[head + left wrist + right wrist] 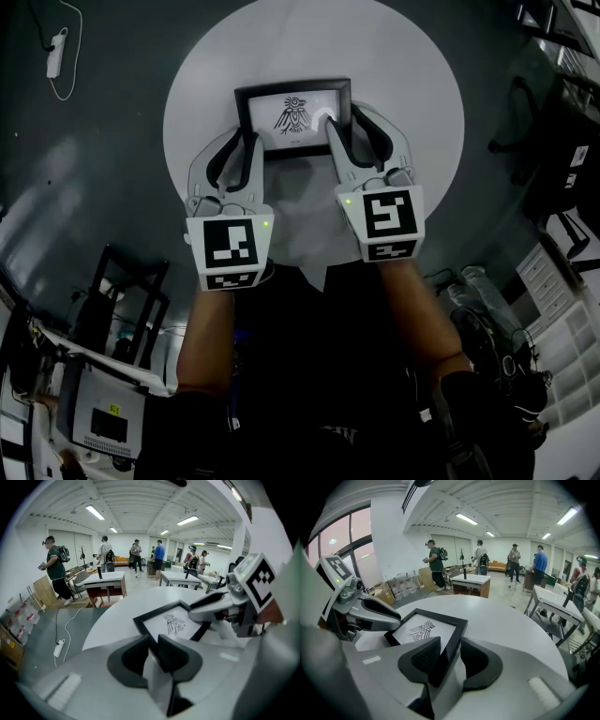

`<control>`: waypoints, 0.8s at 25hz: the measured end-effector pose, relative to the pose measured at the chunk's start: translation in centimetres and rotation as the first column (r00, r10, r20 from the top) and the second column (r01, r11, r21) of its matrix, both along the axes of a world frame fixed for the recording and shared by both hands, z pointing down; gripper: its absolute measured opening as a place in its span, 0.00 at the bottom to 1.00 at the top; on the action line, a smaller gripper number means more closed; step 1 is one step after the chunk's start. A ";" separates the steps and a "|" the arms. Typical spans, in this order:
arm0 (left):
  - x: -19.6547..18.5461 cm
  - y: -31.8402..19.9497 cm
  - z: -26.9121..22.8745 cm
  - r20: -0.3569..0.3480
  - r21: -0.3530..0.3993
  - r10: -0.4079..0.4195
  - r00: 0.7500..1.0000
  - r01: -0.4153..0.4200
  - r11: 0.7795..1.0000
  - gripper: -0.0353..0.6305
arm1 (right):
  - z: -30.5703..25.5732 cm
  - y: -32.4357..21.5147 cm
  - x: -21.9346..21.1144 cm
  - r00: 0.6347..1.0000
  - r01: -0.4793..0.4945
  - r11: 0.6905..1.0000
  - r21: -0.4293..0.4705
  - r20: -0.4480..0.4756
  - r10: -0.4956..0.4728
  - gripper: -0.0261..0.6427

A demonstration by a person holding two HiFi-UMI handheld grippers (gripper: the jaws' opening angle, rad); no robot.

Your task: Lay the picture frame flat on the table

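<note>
A black picture frame (292,117) with a bird drawing lies on the round white table (403,84), seemingly flat. My left gripper (241,141) straddles its left side bar and my right gripper (349,122) straddles its right side bar. In the left gripper view the frame (173,623) runs down between the left gripper's (152,641) pads, with a light sliver beside the bar. In the right gripper view the frame's (424,630) edge stands between the right gripper's (450,644) wide jaws, and a gap shows at the outer pad. Both grippers look open.
A white power strip (56,52) with its cable lies on the dark floor left of the table. A black chair (525,112) stands to the right and a dark stand (131,291) at the lower left. Several people (56,569) and desks (105,581) fill the room beyond.
</note>
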State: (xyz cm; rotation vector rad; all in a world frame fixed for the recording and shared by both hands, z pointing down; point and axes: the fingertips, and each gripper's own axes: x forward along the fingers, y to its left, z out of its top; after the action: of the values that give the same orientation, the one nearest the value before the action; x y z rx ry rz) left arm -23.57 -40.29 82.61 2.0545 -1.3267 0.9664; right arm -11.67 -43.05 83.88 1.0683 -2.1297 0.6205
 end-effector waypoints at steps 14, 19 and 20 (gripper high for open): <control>-1.5 0.1 -1.7 -0.010 -0.010 -0.057 0.998 0.057 0.998 0.18 | -2.7 -0.1 0.8 1.000 -0.012 1.000 0.019 0.026 0.011 0.26; -2.2 -1.7 -6.5 -0.073 0.075 -0.072 0.995 0.078 0.994 0.13 | -7.7 -1.2 0.2 0.995 0.028 0.996 0.086 0.096 -0.036 0.19; -1.9 -2.1 -7.7 -0.084 0.101 -0.058 0.995 0.066 0.993 0.09 | -9.0 -1.6 0.0 0.992 0.043 0.993 0.114 0.109 -0.056 0.15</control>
State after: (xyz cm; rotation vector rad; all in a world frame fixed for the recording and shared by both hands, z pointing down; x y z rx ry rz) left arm -25.45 -42.36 74.89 2.0926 -1.4159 0.7935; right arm -11.62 -44.61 74.88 1.0581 -2.3045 0.5554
